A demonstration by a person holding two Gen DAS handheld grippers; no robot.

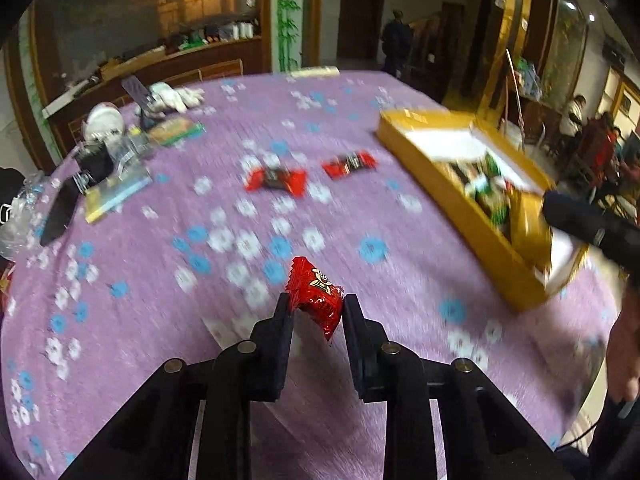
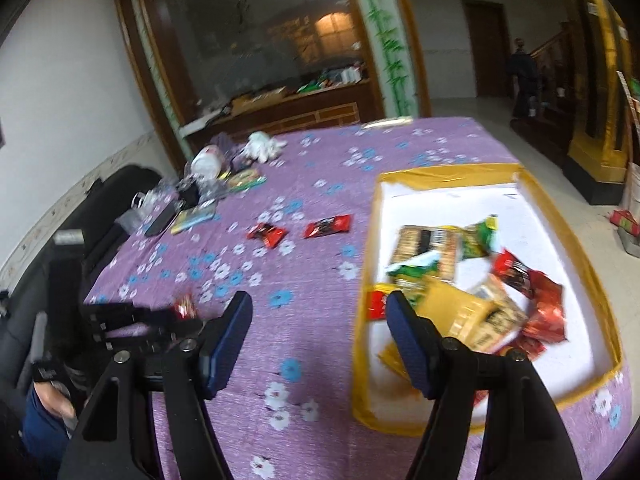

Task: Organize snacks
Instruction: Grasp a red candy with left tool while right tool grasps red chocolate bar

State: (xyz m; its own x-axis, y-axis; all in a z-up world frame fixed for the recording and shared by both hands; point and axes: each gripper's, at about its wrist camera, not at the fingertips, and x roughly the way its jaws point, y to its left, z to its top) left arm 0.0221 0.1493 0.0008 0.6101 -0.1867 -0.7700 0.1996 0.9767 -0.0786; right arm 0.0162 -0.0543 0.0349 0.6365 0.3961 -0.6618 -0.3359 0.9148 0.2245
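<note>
Red candy [image 1: 318, 294] sits pinched in my left gripper [image 1: 316, 312] at lower centre; my right gripper [image 2: 320, 312] gapes empty beside the yellow box [image 2: 440, 174].

Wall: I see plain white plaster [image 2: 60, 92] at the left of the right wrist view, with a patterned border strip low down.
Partition: a wood-framed glass panel [image 2: 256, 44] fills the upper middle; warm lamplight shows in it.
Ledge: a wooden counter [image 2: 304, 98] below the glass, cluttered with items too blurred for me to name.
Pillar: a white column painted with green bamboo [image 2: 390, 48] stands right of the glass.
Door: a dark brown door [image 2: 486, 48] at the upper right.
Floor: pale tiles [image 2: 472, 110] beyond the table.
Table covering: purple cloth with white and blue flowers [image 1: 340, 220].
Gold frame: a tall gilded surround [image 1: 510, 20] in the left wrist view's upper right.
</note>
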